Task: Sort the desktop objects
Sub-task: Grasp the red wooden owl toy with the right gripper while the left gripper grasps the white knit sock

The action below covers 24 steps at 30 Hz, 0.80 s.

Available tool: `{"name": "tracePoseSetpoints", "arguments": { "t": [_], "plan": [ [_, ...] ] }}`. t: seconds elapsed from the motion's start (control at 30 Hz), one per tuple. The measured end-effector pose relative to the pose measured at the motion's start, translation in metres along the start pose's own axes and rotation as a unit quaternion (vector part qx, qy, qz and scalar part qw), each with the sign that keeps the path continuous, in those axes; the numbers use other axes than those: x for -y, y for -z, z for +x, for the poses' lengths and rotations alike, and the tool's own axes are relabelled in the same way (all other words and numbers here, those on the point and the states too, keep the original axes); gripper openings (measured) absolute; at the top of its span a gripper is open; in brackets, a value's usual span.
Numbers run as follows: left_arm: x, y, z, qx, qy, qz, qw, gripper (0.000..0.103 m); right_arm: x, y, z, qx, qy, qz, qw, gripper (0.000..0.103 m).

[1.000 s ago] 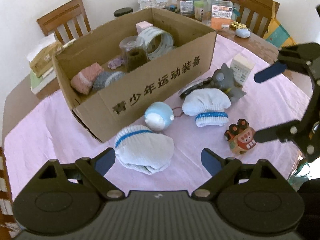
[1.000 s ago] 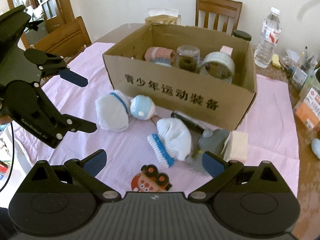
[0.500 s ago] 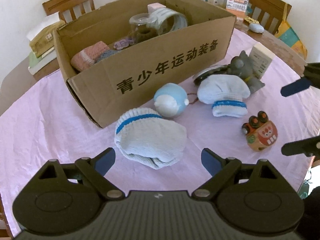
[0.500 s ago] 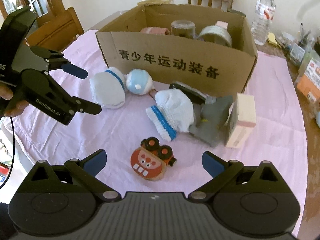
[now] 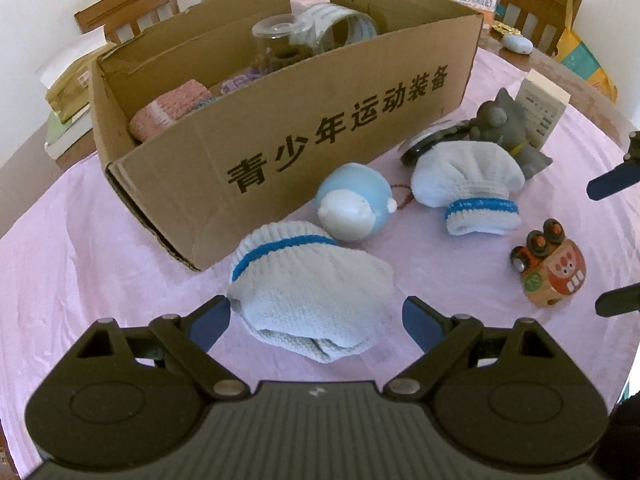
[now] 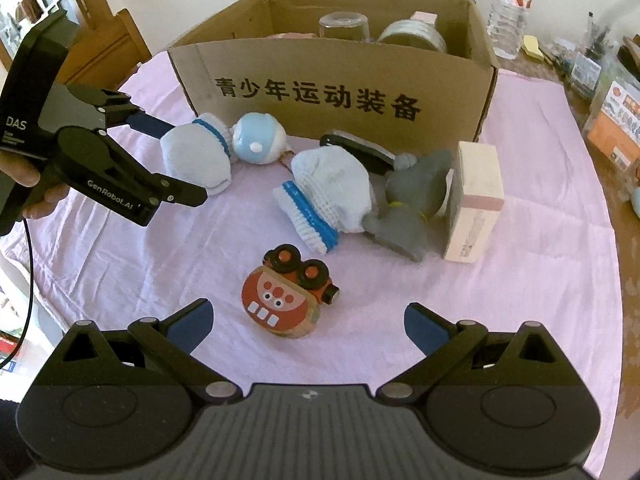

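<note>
Pink cloth lies bare near the right gripper, jaws spread around the wooden toy. Left gripper, released, straddles the near sock beside the cardboard box corner.

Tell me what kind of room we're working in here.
Most likely a home dining room: wooden chairs around a table with a pink tablecloth, and household clutter such as a water bottle at the far edge.

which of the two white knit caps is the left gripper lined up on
The cap beside the box corner, left of the blue ball. It sits between the open left gripper fingers; the other cap leans against the grey toy.
</note>
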<state>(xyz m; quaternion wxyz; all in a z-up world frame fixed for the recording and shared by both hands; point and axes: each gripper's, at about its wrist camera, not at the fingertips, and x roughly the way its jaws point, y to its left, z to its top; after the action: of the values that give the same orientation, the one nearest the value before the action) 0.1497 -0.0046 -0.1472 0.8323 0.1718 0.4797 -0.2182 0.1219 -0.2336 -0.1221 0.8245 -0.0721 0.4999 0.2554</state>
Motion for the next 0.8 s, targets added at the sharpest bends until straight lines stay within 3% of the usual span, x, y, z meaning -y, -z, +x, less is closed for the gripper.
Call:
{"name": "tracePoseSetpoints", "arguments": {
  "t": [0.5,0.8],
  "plan": [
    [0.002,-0.006,0.015,0.005,-0.006,0.033,0.9994,0.093,0.003,0.0,0.008,-0.008,0.001,0.013,1.0,0.103],
    [0.0,-0.008,0.018,0.006,-0.004,0.025,0.9997,0.092,-0.004,0.0,0.009,0.002,0.008,-0.009,1.0,0.103]
  ]
}}
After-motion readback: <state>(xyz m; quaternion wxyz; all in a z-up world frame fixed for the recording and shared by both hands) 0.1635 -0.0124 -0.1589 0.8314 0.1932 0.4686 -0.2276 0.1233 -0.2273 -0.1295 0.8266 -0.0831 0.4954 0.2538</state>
